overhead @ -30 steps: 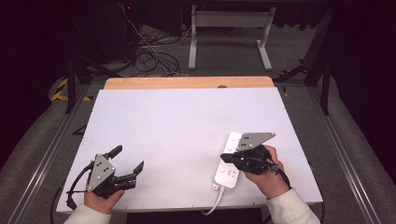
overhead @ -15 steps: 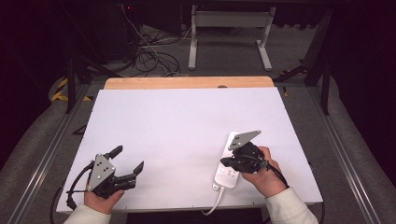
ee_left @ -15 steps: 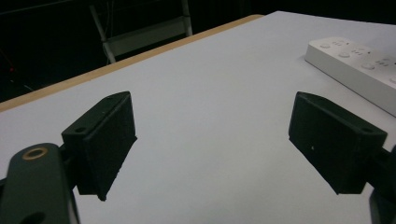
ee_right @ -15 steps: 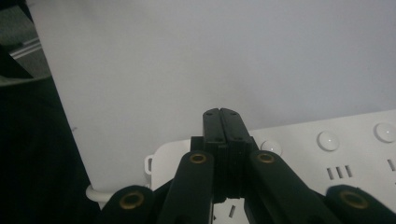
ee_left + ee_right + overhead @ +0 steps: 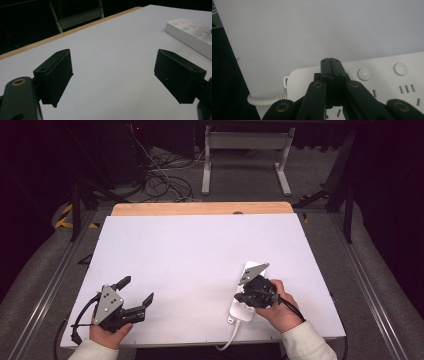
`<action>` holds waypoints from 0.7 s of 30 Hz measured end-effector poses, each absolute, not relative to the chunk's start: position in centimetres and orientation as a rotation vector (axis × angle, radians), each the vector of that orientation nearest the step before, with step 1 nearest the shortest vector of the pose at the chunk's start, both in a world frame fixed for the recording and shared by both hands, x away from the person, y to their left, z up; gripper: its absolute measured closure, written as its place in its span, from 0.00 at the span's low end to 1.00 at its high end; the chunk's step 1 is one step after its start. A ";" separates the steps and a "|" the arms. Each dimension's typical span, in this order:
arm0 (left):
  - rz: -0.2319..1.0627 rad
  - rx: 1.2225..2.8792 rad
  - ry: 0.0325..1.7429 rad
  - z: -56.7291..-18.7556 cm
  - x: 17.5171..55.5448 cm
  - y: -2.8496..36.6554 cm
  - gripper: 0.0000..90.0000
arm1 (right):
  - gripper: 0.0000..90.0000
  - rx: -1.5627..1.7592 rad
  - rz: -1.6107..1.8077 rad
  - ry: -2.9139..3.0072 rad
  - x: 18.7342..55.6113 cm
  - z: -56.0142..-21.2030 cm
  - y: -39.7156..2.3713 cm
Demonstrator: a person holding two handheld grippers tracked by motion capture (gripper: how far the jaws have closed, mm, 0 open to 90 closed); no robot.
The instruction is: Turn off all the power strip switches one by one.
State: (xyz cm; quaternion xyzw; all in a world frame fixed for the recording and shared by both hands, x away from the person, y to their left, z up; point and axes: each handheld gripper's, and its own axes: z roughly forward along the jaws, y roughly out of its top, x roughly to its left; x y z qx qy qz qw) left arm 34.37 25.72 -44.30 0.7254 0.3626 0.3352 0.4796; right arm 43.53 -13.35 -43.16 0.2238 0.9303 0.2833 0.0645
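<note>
A white power strip (image 5: pixel 241 310) lies near the table's front right, its white cable (image 5: pixel 227 339) running off the front edge. In the right gripper view the power strip (image 5: pixel 384 82) has round buttons (image 5: pixel 364 74) and sockets. My right gripper (image 5: pixel 330 62) is shut with nothing between its jaws, and its tips hang over the strip's cable end. I cannot tell whether they touch it. From the high view my right gripper (image 5: pixel 243 296) sits on top of the strip. My left gripper (image 5: pixel 136 290) rests at the front left, open and empty (image 5: pixel 117 72).
The white table top (image 5: pixel 200 255) has a wooden strip (image 5: pixel 200 208) along its far edge. Beyond it, grey table legs (image 5: pixel 245 155) and loose cables (image 5: pixel 160 180) stand on the dark floor. In the left gripper view the power strip (image 5: pixel 192 32) lies to the upper right.
My right gripper has sunk and shifted slightly toward the front along the power strip, staying shut. The left gripper has stayed where it was.
</note>
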 end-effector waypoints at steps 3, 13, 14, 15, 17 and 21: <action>0.818 1.769 0.885 -44.3 34.4 25.7 0.17 | 1.00 0.668 0.836 2.820 43.5 -43.5 -13.2; 0.819 1.769 0.886 -44.3 34.4 25.7 0.17 | 1.00 0.655 0.837 2.816 43.4 -44.0 -13.2; 0.819 1.769 0.887 -44.3 34.4 25.7 0.17 | 1.00 0.660 0.833 2.816 43.3 -44.0 -13.1; 0.818 1.770 0.886 -44.3 34.4 25.7 0.17 | 1.00 0.659 0.834 2.815 43.3 -44.1 -13.1; 0.816 1.770 0.887 -44.3 34.3 25.7 0.17 | 1.00 0.669 0.842 2.818 43.3 -44.2 -13.2; 0.817 1.771 0.888 -44.3 34.4 25.7 0.17 | 1.00 0.676 0.847 2.817 43.4 -44.2 -13.3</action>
